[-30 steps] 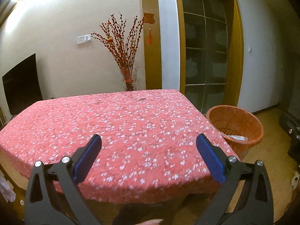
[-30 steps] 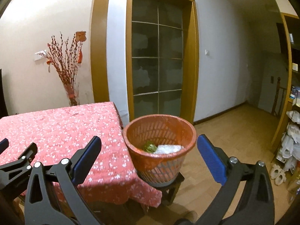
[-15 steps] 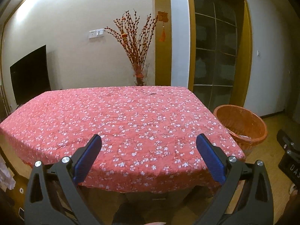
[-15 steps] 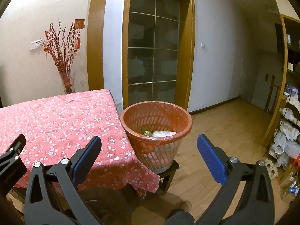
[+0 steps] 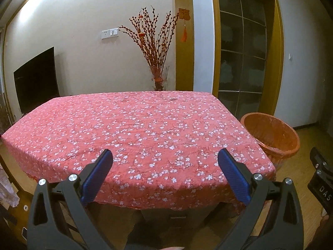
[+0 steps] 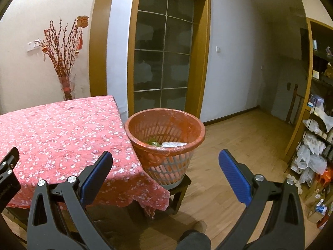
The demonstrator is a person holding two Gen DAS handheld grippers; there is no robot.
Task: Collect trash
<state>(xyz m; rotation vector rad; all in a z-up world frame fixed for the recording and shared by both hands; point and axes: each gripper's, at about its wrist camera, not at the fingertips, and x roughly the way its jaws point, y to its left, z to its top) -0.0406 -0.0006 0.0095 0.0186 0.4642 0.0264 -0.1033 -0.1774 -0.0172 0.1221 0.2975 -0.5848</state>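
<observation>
An orange plastic waste basket (image 6: 166, 143) stands on a low dark stool (image 6: 181, 184) by the right end of the table; green scraps and a clear wrapper (image 6: 173, 144) lie inside it. The same basket (image 5: 272, 137) shows at the right of the left wrist view. The table wears a red floral cloth (image 5: 133, 129) with no loose item on it. My left gripper (image 5: 165, 156) hangs open in front of the table's near edge, holding nothing. My right gripper (image 6: 165, 157) is open too, back from the basket and above the floor.
A vase of red branches (image 5: 158, 62) stands behind the table, next to a glass door (image 6: 164, 62) with a wooden frame. A dark screen (image 5: 36, 83) hangs at the left wall. Shelves with bags (image 6: 314, 145) line the right side. Wooden floor (image 6: 239, 145) stretches right of the basket.
Both grippers have drawn back and lower from the table and basket, which now look farther away. Their jaws stayed open and nothing was picked up.
</observation>
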